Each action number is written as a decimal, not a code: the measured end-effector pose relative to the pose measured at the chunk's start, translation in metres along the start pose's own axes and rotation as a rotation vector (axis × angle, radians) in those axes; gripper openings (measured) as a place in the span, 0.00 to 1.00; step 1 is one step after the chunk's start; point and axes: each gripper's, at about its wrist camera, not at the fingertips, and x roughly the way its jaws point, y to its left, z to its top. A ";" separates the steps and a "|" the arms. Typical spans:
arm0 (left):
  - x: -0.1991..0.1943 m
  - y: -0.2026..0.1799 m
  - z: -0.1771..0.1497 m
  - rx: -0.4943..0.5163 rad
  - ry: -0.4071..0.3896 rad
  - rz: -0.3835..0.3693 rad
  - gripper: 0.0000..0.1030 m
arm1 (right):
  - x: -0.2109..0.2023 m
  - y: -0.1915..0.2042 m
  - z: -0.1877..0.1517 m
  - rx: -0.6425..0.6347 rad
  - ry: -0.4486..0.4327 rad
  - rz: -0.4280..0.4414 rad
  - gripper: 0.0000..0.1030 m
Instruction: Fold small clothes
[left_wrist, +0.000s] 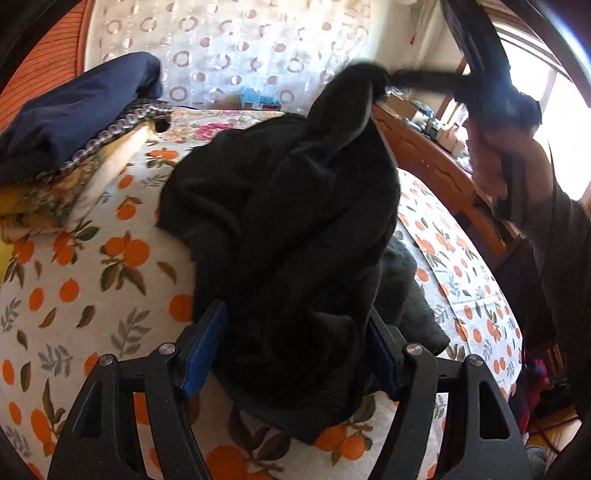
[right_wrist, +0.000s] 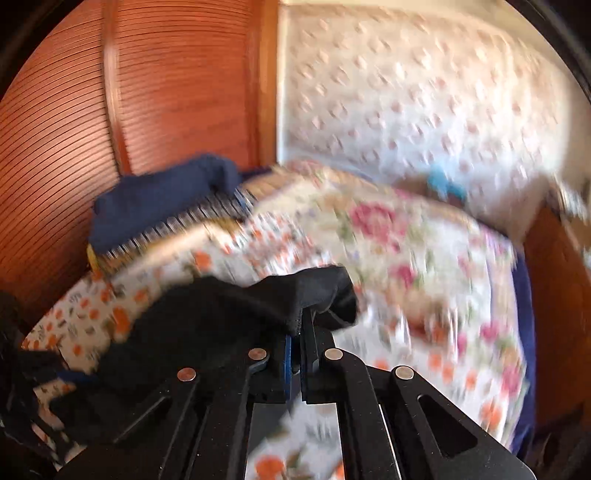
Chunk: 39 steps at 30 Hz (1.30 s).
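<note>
The black garment (left_wrist: 288, 229) hangs crumpled above the bed (left_wrist: 92, 280) – no fold yet – pinched shut by the right hand-held gripper (right_wrist: 299, 332), bunched between the wide-open left hand-held gripper (left_wrist: 295, 347).

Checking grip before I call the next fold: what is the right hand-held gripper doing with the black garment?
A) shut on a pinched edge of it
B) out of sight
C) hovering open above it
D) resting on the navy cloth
A: the right hand-held gripper is closed, with an edge of the black garment pinched between its fingers.
</note>
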 end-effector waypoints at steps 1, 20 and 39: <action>-0.002 0.001 -0.001 -0.007 -0.005 -0.005 0.70 | 0.004 0.009 0.012 -0.030 -0.001 0.002 0.03; -0.018 0.025 -0.004 -0.050 -0.051 0.001 0.70 | 0.096 -0.011 0.037 -0.035 0.181 0.077 0.42; -0.022 0.031 -0.002 -0.049 -0.058 0.027 0.70 | 0.104 -0.092 -0.081 0.419 0.236 0.294 0.16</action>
